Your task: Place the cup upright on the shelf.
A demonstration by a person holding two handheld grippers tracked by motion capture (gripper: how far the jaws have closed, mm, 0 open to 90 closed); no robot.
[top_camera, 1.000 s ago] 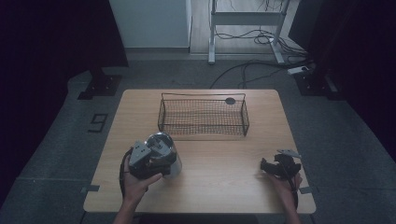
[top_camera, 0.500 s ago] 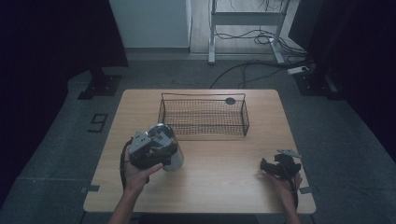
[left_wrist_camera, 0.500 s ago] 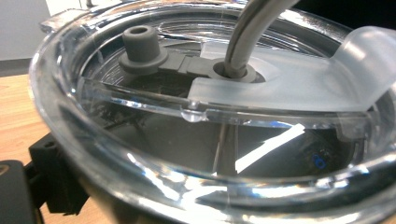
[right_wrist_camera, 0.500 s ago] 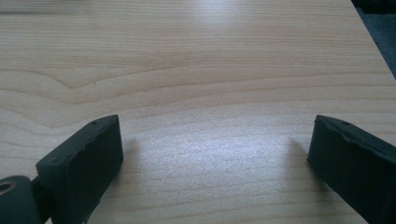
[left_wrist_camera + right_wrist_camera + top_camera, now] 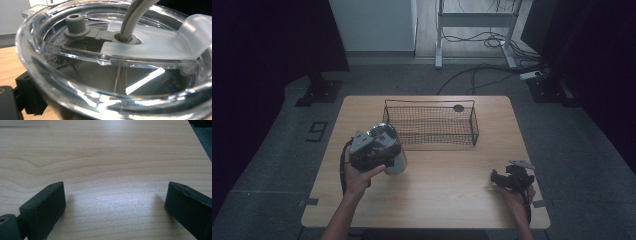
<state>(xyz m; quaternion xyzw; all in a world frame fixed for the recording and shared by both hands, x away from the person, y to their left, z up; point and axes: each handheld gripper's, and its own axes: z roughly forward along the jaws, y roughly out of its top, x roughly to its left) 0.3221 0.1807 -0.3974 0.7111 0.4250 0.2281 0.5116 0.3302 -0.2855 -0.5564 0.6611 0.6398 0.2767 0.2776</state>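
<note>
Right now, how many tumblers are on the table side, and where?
1. The tumbler, with clear lid and straw, sits in the left gripper near the wire basket's front left corner. None visible inside the basket.

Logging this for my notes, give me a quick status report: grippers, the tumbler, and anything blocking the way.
Left gripper shut on tumbler, lifted beside wire basket. Right gripper open, empty, over table. Nothing between tumbler and basket.
</note>
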